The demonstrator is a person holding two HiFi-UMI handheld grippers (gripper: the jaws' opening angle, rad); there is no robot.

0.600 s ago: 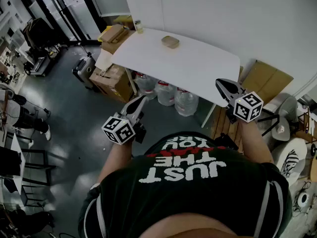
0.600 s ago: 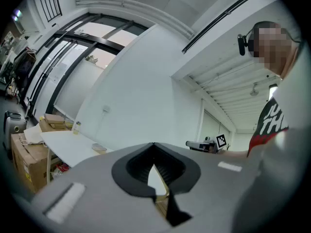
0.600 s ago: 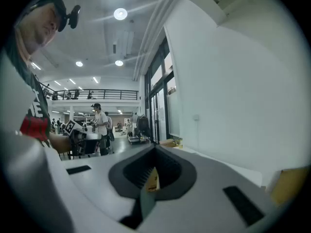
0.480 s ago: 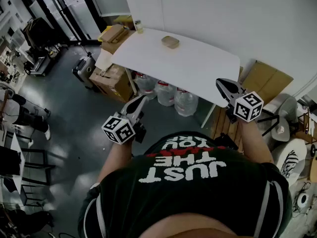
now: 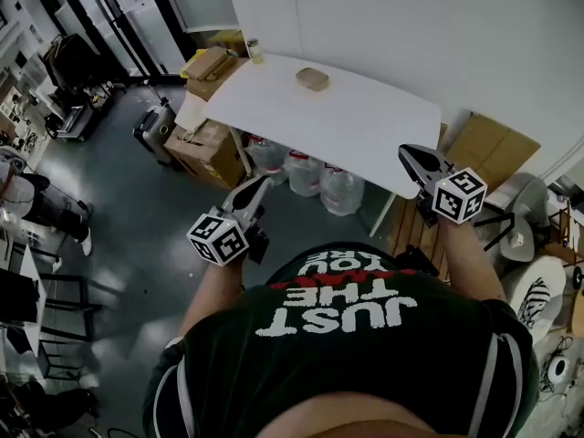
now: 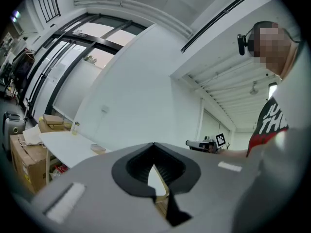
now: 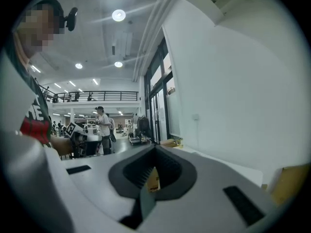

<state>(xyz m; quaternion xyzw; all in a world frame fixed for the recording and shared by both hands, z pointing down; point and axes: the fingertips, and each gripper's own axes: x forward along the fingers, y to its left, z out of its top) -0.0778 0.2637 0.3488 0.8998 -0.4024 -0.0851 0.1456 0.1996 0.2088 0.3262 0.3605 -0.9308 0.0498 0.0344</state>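
My left gripper hangs in the air in front of the person's body, over the grey floor, with its jaws shut on nothing. My right gripper is raised near the right end of a white table, also shut and holding nothing. A small tan dish sits on the far side of the table, and a little bottle stands at its left corner. In the left gripper view the shut left gripper points toward the tan dish and the table. The right gripper in its own view faces a white wall.
Cardboard boxes are stacked by the table's left end, next to a grey suitcase. Large water jugs stand under the table. Flat cardboard leans at the right wall. People stand in the hall behind.
Both grippers hold almost still. A person in the background hall has shifted a little.
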